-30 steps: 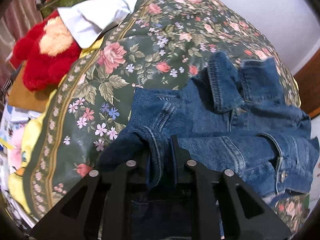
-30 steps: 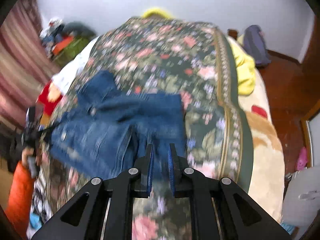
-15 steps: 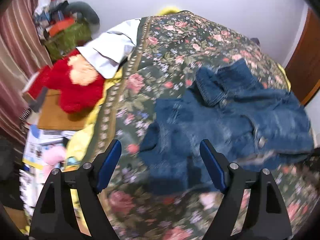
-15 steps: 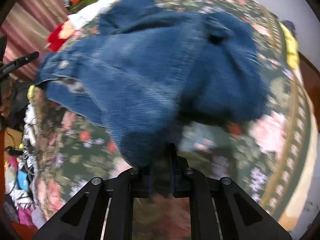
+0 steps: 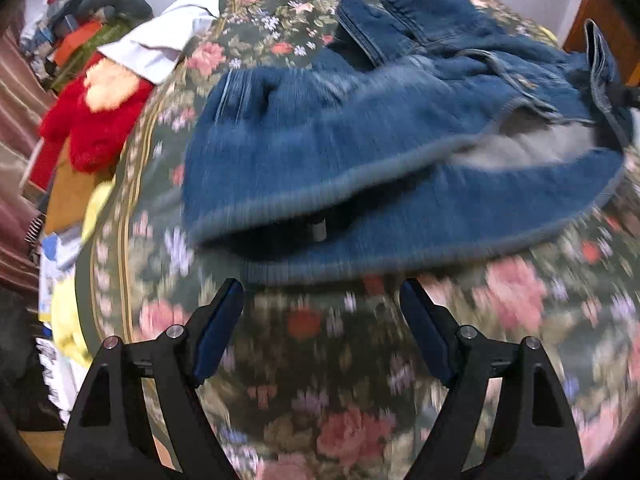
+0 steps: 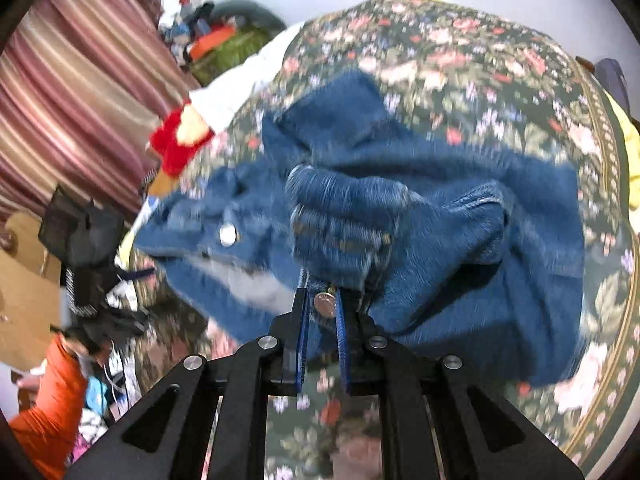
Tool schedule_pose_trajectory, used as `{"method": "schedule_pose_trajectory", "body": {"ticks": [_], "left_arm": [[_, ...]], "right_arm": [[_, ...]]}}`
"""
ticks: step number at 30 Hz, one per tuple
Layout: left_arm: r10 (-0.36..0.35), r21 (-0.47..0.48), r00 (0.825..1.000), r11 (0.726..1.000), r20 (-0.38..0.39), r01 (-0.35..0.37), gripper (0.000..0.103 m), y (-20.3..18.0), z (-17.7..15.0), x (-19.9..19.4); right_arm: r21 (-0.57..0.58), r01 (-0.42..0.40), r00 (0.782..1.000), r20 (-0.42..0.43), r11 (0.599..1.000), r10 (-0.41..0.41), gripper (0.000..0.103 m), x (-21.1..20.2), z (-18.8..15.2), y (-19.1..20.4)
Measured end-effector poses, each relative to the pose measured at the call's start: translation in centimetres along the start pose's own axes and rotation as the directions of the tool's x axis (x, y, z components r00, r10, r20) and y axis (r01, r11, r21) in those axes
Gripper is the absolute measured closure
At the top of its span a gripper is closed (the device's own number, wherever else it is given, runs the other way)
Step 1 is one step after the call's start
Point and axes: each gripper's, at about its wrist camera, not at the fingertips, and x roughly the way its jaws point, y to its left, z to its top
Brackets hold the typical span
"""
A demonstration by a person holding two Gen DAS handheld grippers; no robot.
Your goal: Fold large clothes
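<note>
Right gripper [image 6: 322,306] is clamped on a buttoned edge of the denim jacket [image 6: 420,216], bunched just ahead of it. Left gripper [image 5: 322,300] is spread wide, nothing held, jacket hem just beyond the fingertips, on the floral bedspread [image 5: 320,380].

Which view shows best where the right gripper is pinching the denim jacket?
The right wrist view: the right gripper is closed on the denim jacket at a buttoned edge. The left wrist view shows the jacket spread across the floral bedspread, the pinch hidden.
</note>
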Motion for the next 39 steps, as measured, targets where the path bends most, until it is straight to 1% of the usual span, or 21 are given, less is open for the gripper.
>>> {"method": "schedule_pose_trajectory", "body": {"ticks": [1, 2, 6, 7, 9, 11, 12, 14, 16, 18, 19, 21, 22, 24, 28, 31, 34, 36, 37, 38, 39], "left_arm": [[0.025, -0.005, 0.999, 1.0, 0.021, -0.024, 0.023, -0.2, 1.3, -0.1], [0.03, -0.009, 0.999, 1.0, 0.039, -0.03, 0.023, -0.2, 2.1, -0.3], [0.022, -0.058, 0.991, 0.998, 0.131, -0.015, 0.023, 0.3, 7.3, -2.2], [0.031, -0.06, 0.987, 0.998, 0.155, -0.021, 0.023, 0.4, 8.7, -2.5], [0.06, -0.047, 0.981, 0.997, 0.185, -0.053, 0.023, 0.6, 11.6, -2.3], [0.117, -0.045, 0.977, 0.993, 0.18, -0.11, 0.023, 1.2, 14.3, -1.0], [0.135, -0.057, 0.977, 0.99, 0.165, -0.127, 0.023, 1.6, 15.4, -0.2], [0.134, -0.111, 0.984, 0.986, 0.119, -0.121, 0.023, 3.4, 17.4, 1.7], [0.125, -0.206, 0.99, 0.972, 0.065, -0.11, 0.023, 5.5, 18.5, 3.5], [0.111, -0.305, 0.993, 0.948, 0.04, -0.093, 0.029, 7.9, 18.6, 4.2], [0.086, -0.333, 0.995, 0.941, 0.045, -0.066, 0.03, 8.9, 18.7, 4.1], [0.015, -0.376, 0.992, 0.926, 0.124, 0.033, 0.031, 10.2, 18.4, 2.7], [-0.001, -0.384, 0.987, 0.921, 0.162, 0.063, 0.03, 10.5, 18.0, 1.8], [-0.014, -0.373, 0.98, 0.924, 0.196, 0.088, 0.03, 10.6, 17.5, 0.7], [-0.069, -0.272, 0.979, 0.955, 0.19, 0.12, 0.03, 8.1, 16.1, -0.8], [-0.099, -0.176, 0.984, 0.976, 0.151, 0.126, 0.027, 4.6, 14.5, -0.8], [-0.13, -0.075, 0.987, 0.988, 0.092, 0.138, 0.026, 0.7, 12.4, 0.3], [-0.101, 0.006, 0.994, 0.995, 0.051, 0.101, 0.026, -1.4, 10.6, 1.6], [-0.068, 0.04, 0.997, 0.997, 0.031, 0.066, 0.026, -2.2, 9.5, 2.5], [-0.039, 0.06, 0.998, 0.998, 0.038, 0.037, 0.024, -2.7, 8.5, 3.0], [-0.03, 0.069, 0.996, 0.997, 0.08, 0.025, 0.022, -2.8, 7.4, 3.0]], "right_arm": [[0.0, 0.016, 1.0, 0.017, 1.0, -0.016, 0.094, 0.0, 0.7, 0.0], [-0.002, 0.044, 0.998, 0.034, 0.999, -0.044, 0.094, 0.1, 1.3, -0.1], [-0.015, 0.141, 0.987, 0.081, 0.99, -0.139, 0.094, 0.5, 4.0, -0.9], [-0.016, 0.18, 0.979, 0.1, 0.984, -0.177, 0.094, 0.4, 4.6, -1.3], [0.003, 0.28, 0.95, 0.144, 0.96, -0.277, 0.094, 0.4, 6.3, -2.6], [0.047, 0.336, 0.929, 0.147, 0.941, -0.339, 0.094, 0.7, 8.1, -4.6], [0.075, 0.344, 0.926, 0.137, 0.936, -0.351, 0.094, 0.9, 8.8, -5.8], [0.131, 0.325, 0.933, 0.12, 0.937, -0.34, 0.094, 0.8, 9.7, -7.8], [0.15, 0.329, 0.927, 0.136, 0.932, -0.349, 0.094, 0.3, 9.9, -8.6], [0.144, 0.332, 0.923, 0.154, 0.932, -0.353, 0.094, -0.5, 9.7, -8.8], [0.137, 0.321, 0.925, 0.165, 0.937, -0.341, 0.094, -1.1, 9.5, -8.7], [0.116, 0.299, 0.932, 0.176, 0.947, -0.316, 0.094, -1.8, 9.0, -8.1], [0.097, 0.285, 0.938, 0.175, 0.954, -0.299, 0.094, -1.9, 8.8, -7.6], [0.048, 0.263, 0.95, 0.163, 0.963, -0.268, 0.094, -2.0, 8.3, -6.2], [-0.069, 0.247, 0.963, 0.126, 0.967, -0.237, 0.094, -0.6, 7.5, -2.8], [-0.115, 0.219, 0.975, 0.075, 0.969, -0.211, 0.094, 1.6, 6.6, -0.3], [-0.155, 0.191, 0.981, 0.008, 0.969, -0.192, 0.094, 4.7, 5.5, 2.0], [-0.17, 0.181, 0.98, -0.05, 0.969, -0.192, 0.094, 7.1, 4.5, 3.0], [-0.183, 0.181, 0.976, -0.089, 0.966, -0.199, 0.094, 8.3, 4.0, 3.2], [-0.199, 0.191, 0.966, -0.134, 0.961, -0.22, 0.094, 9.6, 3.4, 3.2], [-0.213, 0.207, 0.958, -0.155, 0.955, -0.242, 0.094, 10.3, 2.9, 3.1]]}}
